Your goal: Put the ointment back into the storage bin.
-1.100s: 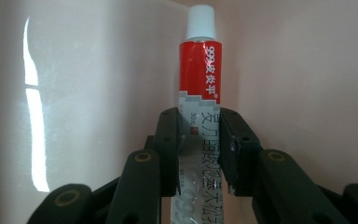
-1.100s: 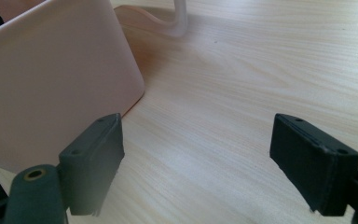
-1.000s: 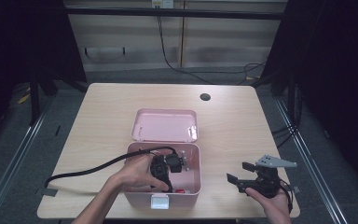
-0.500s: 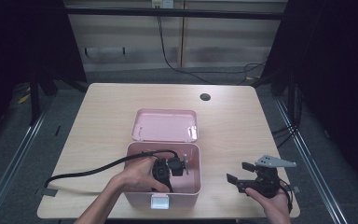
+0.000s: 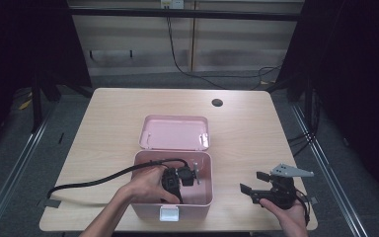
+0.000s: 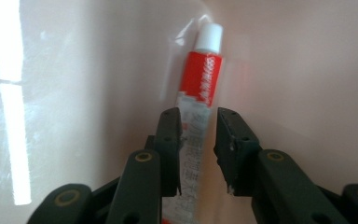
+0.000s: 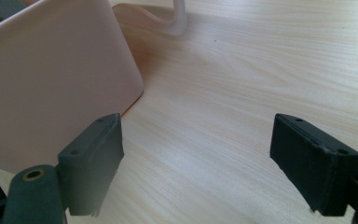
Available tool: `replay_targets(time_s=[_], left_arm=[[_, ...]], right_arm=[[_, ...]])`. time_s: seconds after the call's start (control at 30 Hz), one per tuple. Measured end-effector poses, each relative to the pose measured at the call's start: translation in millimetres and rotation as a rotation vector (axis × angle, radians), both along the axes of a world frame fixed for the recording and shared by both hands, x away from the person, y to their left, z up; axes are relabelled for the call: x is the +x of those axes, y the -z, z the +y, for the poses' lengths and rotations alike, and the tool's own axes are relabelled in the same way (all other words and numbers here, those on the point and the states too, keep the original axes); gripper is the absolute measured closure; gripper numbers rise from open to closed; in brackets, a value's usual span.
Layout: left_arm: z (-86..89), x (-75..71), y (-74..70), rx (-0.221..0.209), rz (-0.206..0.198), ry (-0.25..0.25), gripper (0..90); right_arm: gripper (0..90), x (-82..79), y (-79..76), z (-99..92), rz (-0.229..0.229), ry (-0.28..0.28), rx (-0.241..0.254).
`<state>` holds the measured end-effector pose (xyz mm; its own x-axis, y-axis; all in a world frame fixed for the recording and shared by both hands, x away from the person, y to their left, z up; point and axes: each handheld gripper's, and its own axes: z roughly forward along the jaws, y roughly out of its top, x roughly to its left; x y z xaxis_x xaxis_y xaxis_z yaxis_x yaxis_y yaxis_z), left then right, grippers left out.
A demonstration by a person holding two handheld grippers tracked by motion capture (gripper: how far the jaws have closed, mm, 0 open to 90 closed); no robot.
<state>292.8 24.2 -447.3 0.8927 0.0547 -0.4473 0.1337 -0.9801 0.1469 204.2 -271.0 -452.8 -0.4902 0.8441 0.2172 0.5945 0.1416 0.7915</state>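
the left hand-held gripper [image 6: 193, 135] pinches a red and white tube [image 6: 201, 84] in the pink box [image 5: 202, 197]; its writing is too blurry. the right hand-held gripper [image 7: 212, 163] gapes wide, holding nothing.

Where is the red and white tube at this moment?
In the left gripper view, the red and white tube lies inside the pink box, pinched between the jaws of the left gripper, white cap pointing away.

High view overlooks the table [image 5: 108, 128]; gripper views sit close; all share the pink box [image 5: 197, 197].
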Motion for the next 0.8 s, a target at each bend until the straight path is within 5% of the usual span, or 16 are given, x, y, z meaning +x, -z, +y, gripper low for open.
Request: replay_targets(time_s=[0.3, 0.5, 0.67, 0.8], left_arm=[[6.3, 2.8, -2.9, 0.001, -0.016, -0.024, 66.0], [8.3, 0.1, -10.5, -0.009, -0.060, -0.032, 64.9], [11.3, 2.2, -19.6, -0.055, -0.064, -0.048, 63.2], [13.9, 3.4, -27.6, -0.070, -0.108, -0.052, 60.4]], right_arm=[[16.7, 0.1, 0.0, -0.1, 0.000, 0.002, -0.001], [16.7, 0.8, 0.2, 0.1, 0.001, 0.001, 0.000], [16.8, 0.4, 0.1, 0.0, -0.001, 0.002, 0.000], [16.8, 0.6, 0.1, 0.2, 0.004, 0.002, 0.000]])
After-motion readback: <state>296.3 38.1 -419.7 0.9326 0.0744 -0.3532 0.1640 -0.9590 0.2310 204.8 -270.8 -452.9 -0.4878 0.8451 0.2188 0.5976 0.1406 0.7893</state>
